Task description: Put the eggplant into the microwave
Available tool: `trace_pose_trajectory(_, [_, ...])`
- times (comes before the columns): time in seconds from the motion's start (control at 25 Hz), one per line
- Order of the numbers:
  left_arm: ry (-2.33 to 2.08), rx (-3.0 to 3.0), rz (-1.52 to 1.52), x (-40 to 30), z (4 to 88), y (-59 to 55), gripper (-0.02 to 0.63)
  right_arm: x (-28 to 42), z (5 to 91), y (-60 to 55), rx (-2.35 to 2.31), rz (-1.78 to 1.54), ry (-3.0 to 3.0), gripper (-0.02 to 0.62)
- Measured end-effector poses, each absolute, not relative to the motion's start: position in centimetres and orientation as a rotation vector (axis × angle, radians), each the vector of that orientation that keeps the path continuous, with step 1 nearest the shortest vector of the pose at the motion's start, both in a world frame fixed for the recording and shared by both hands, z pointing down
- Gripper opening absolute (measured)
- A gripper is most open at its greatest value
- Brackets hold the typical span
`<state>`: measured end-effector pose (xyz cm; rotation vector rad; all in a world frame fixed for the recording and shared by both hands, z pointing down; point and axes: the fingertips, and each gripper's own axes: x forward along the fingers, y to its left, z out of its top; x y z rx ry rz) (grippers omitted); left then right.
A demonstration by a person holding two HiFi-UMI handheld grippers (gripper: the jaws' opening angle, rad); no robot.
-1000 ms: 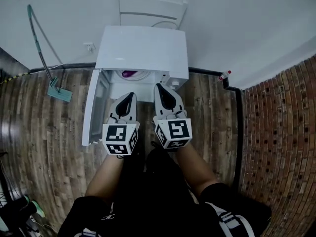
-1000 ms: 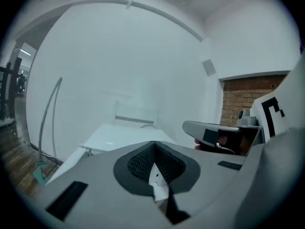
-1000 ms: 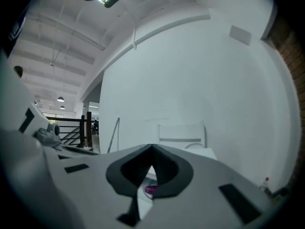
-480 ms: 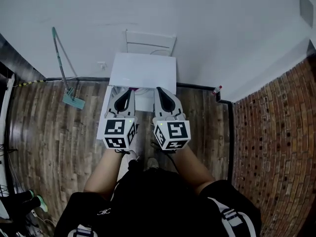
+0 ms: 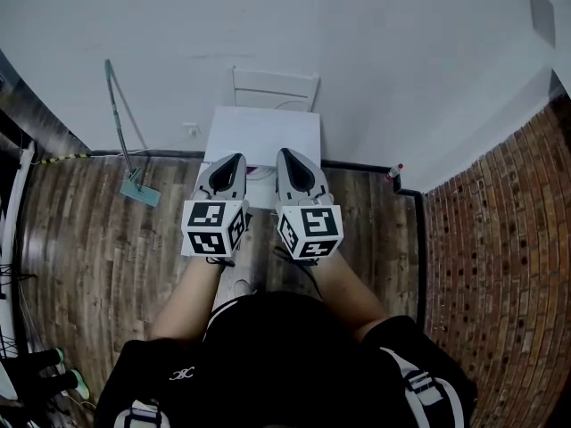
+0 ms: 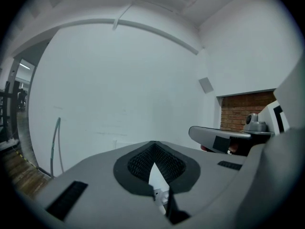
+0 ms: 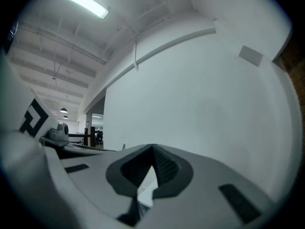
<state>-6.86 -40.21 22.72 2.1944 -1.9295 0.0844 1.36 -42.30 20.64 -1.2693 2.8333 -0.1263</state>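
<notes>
The white microwave (image 5: pixel 263 132) stands on the wood floor against the wall, far below me. Both grippers are held high and side by side in front of its opening. My left gripper (image 5: pixel 234 159) is shut with nothing between its pads (image 6: pixel 153 149). My right gripper (image 5: pixel 287 154) is likewise shut and empty (image 7: pixel 152 151). Both gripper views look out level at the bare white wall. Between the grippers, only a faint purple trace of the eggplant (image 5: pixel 254 170) shows in the microwave's mouth. The rest of it and the door are hidden.
A mop with a teal head (image 5: pixel 143 188) leans on the wall at the left. A white panel (image 5: pixel 272 87) stands behind the microwave. A red-capped bottle (image 5: pixel 395 169) sits by the black baseboard pipe. A brick wall (image 5: pixel 500 239) closes the right side.
Both grippers and my head have risen, so the microwave looks smaller and farther below. The eggplant and open door, plain a second ago, are now covered by the grippers. Jaws stayed shut.
</notes>
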Motion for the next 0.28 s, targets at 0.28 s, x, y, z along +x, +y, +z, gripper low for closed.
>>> trace_pose_trajectory(0.28, [-1.934, 2.199, 0.102, -6.86, 23.06, -40.71, 0.000, 1.08, 21.18, -42.51, -1.247, -0.148, 2.855, 0.012])
